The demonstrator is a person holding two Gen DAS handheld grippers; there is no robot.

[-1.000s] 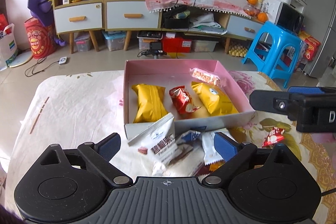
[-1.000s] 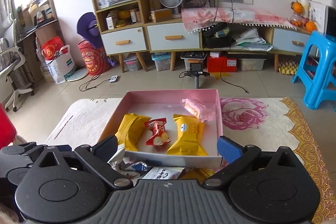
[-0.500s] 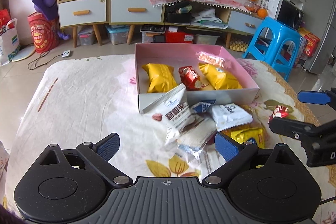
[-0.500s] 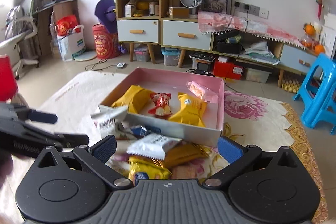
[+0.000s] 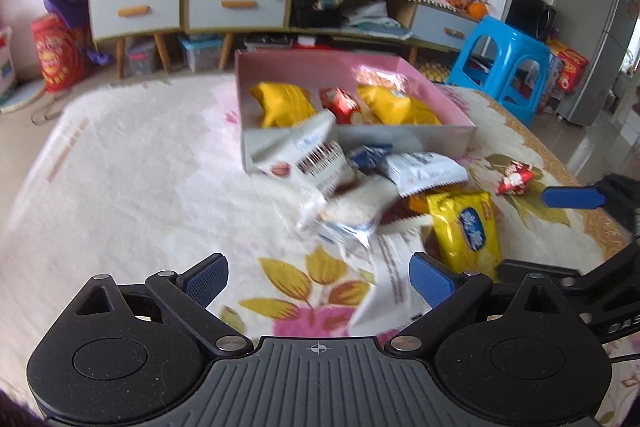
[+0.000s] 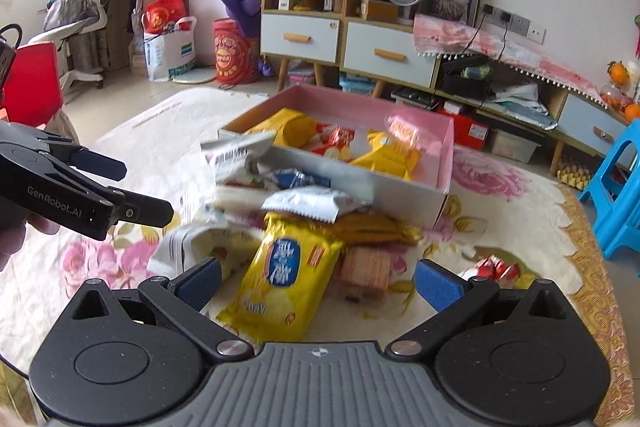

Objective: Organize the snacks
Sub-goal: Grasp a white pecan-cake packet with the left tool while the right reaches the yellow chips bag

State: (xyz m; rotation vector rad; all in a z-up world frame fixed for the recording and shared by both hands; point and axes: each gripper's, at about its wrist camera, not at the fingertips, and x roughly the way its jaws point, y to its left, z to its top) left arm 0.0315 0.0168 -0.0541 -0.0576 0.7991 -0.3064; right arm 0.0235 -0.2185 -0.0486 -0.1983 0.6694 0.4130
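Note:
A pink box (image 5: 438, 93) (image 6: 446, 163) on the floral tablecloth holds two yellow packs (image 5: 282, 103), a red snack (image 5: 340, 103) and a pink wafer. In front of it lies a pile of loose snacks: white packets (image 5: 310, 157) (image 6: 316, 205), a blue one (image 5: 370, 155), a yellow packet (image 5: 466, 233) (image 6: 286, 277), a brown wafer (image 6: 364, 271) and a red candy (image 5: 514, 179) (image 6: 492, 269). My left gripper (image 5: 318, 279) is open and empty, near the pile. My right gripper (image 6: 318, 281) is open, with the yellow packet between its fingers, not gripped.
The table edge runs along the right, with a blue stool (image 5: 508, 67) (image 6: 618, 195) beyond it. Cabinets and shelves stand on the floor behind. The left part of the tablecloth (image 5: 120, 167) is bare. A red chair (image 6: 32, 83) stands at far left.
Both grippers have pulled back and away from the box, so more of the snack pile shows. Both stayed open. The snacks have not moved.

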